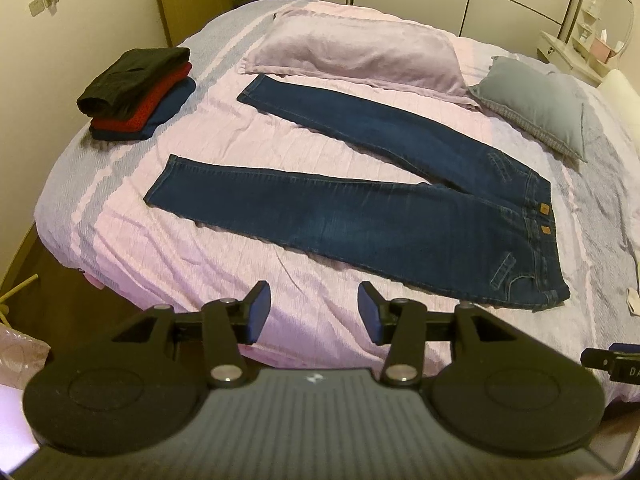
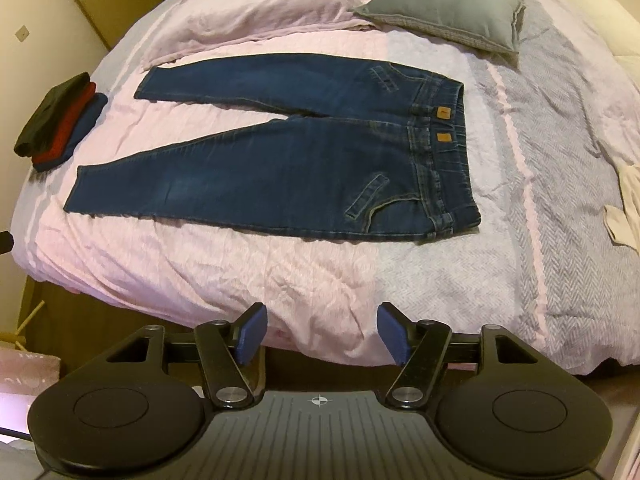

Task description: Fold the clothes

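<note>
A pair of dark blue jeans [image 1: 360,208] lies flat on the bed, waistband to the right and both legs spread out to the left in a V. The right wrist view shows the same jeans [image 2: 288,168] from nearer the waistband. My left gripper [image 1: 314,312] hovers open above the bed's near edge, short of the jeans, with nothing between its blue pads. Over the same near edge my right gripper [image 2: 318,334] is also open and empty, well in front of the jeans' lower leg.
A stack of folded clothes [image 1: 136,92], black on red on blue, sits at the bed's far left corner. A lilac pillow [image 1: 356,50] and a grey cushion [image 1: 536,108] lie behind the jeans. A pale cloth [image 2: 626,208] lies at the right edge. Pink-and-grey bedspread [image 2: 520,240] covers the bed.
</note>
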`<state>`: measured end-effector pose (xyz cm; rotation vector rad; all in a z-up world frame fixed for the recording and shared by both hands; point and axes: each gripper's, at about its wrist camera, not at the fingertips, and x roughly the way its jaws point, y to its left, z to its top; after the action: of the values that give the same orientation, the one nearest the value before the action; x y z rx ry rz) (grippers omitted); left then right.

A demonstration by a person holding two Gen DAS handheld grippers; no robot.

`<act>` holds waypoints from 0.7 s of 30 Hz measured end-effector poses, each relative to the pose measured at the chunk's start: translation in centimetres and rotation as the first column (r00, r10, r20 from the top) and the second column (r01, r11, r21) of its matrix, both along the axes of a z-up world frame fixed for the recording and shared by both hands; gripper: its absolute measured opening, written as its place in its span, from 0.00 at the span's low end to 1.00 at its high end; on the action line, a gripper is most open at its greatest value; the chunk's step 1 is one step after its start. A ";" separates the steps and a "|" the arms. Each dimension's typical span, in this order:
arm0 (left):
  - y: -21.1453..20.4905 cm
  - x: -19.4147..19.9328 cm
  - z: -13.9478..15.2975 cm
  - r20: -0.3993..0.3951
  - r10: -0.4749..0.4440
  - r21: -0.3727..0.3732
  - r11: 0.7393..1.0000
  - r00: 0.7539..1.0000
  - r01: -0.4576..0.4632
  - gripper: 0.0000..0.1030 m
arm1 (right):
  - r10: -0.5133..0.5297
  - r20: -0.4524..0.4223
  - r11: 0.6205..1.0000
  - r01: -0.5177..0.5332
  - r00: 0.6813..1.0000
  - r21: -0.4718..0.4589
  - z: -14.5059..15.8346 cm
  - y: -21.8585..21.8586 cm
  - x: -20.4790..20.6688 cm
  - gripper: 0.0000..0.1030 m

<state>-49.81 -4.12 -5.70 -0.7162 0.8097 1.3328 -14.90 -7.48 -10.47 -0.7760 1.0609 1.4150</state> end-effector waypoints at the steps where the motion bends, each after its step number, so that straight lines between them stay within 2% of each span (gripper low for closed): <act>1: 0.0 0.0 0.0 0.000 0.000 -0.001 1.000 1.000 0.000 0.43 | 0.000 0.000 1.000 0.000 1.000 0.000 0.0 0.0 0.0 0.63; 21: 0.6 0.6 -0.4 0.002 -0.007 -0.007 1.000 1.000 0.007 0.45 | 0.005 0.011 1.000 -0.005 1.000 0.004 0.1 0.7 0.0 0.64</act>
<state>-49.23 -3.55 -6.06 -0.7194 0.8150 1.3236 -14.92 -6.76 -10.41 -0.7832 1.0483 1.4148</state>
